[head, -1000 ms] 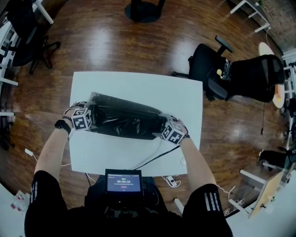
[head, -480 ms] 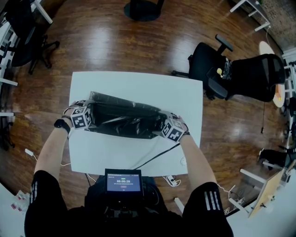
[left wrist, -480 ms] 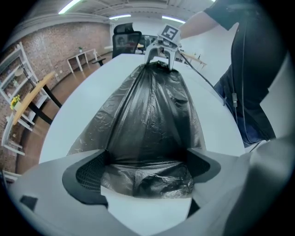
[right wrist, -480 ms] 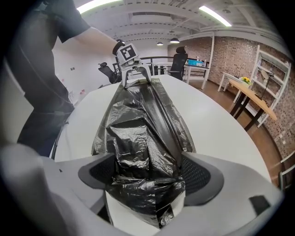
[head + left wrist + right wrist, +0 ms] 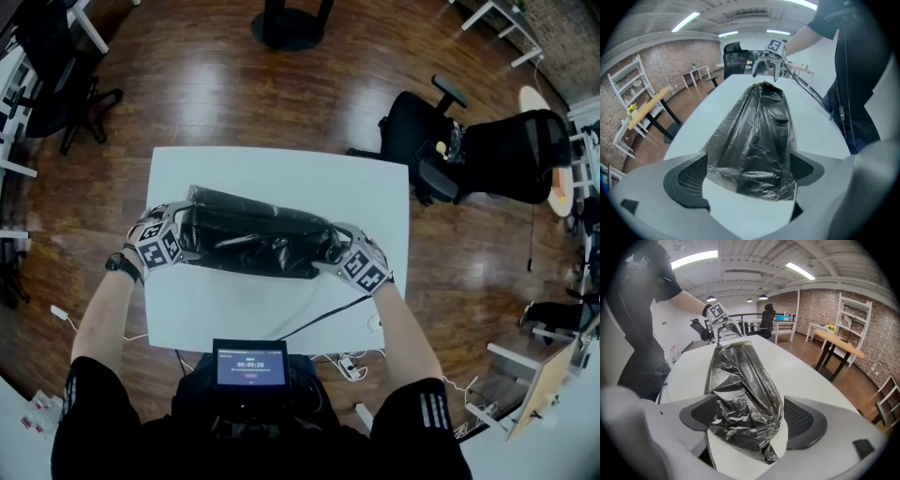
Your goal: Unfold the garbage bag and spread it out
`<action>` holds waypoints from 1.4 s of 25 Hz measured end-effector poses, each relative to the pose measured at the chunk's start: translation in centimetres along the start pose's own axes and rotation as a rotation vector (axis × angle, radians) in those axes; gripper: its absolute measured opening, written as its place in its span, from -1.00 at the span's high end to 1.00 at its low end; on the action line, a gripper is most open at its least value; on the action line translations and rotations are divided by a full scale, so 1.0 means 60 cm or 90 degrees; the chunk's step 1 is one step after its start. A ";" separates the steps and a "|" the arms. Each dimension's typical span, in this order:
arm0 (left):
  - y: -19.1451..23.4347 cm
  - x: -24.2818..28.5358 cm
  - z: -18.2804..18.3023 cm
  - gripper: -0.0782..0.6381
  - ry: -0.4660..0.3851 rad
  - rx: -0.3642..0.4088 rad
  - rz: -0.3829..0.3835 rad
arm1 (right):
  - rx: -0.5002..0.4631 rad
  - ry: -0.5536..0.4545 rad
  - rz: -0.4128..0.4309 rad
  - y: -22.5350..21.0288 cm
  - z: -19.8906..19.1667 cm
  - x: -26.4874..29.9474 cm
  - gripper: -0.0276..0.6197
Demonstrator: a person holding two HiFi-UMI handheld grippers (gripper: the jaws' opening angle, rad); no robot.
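Note:
A black garbage bag [image 5: 253, 239] lies crumpled in a long strip across the white table [image 5: 281, 173]. My left gripper [image 5: 185, 232] hangs over the bag's left end, my right gripper [image 5: 334, 249] over its right end. In the left gripper view the bag [image 5: 759, 140] rests on the table between the left gripper's [image 5: 747, 180] wide jaws, which have just been opening, and the pads do not press it. The right gripper view shows the same: the bag's bunched end [image 5: 740, 390] sits loose between the right gripper's [image 5: 747, 420] jaws, which have also just been opening.
A black cable [image 5: 319, 314] runs over the table's near edge by my right arm. A small screen [image 5: 250, 366] sits at my chest. Black office chairs [image 5: 487, 150] stand on the wooden floor to the right, another chair [image 5: 56, 66] at far left.
Both grippers have let go of the bag's ends, opened wider and lifted slightly outward. The bag stays stretched on the table.

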State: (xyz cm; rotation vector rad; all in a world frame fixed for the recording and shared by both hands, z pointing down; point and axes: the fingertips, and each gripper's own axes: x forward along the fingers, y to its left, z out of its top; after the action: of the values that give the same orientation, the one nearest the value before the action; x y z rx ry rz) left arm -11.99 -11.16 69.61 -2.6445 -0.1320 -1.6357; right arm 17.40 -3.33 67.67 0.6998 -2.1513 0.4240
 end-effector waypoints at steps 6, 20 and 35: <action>-0.014 -0.068 0.042 -0.76 -0.070 0.027 0.095 | -0.005 -0.088 -0.067 0.023 0.054 -0.075 -0.54; -0.113 -0.196 0.124 -0.75 -0.234 -0.047 0.152 | 0.071 -0.222 -0.201 0.121 0.155 -0.231 -0.50; -0.337 -0.225 0.184 -0.48 -0.330 -0.264 0.222 | 0.162 -0.431 -0.174 0.275 0.149 -0.342 -0.32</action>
State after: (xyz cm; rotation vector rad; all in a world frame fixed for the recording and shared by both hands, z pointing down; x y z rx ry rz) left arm -9.92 9.01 52.21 -3.0922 0.6887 -0.9264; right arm 12.47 12.00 45.03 1.4237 -2.5876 0.3452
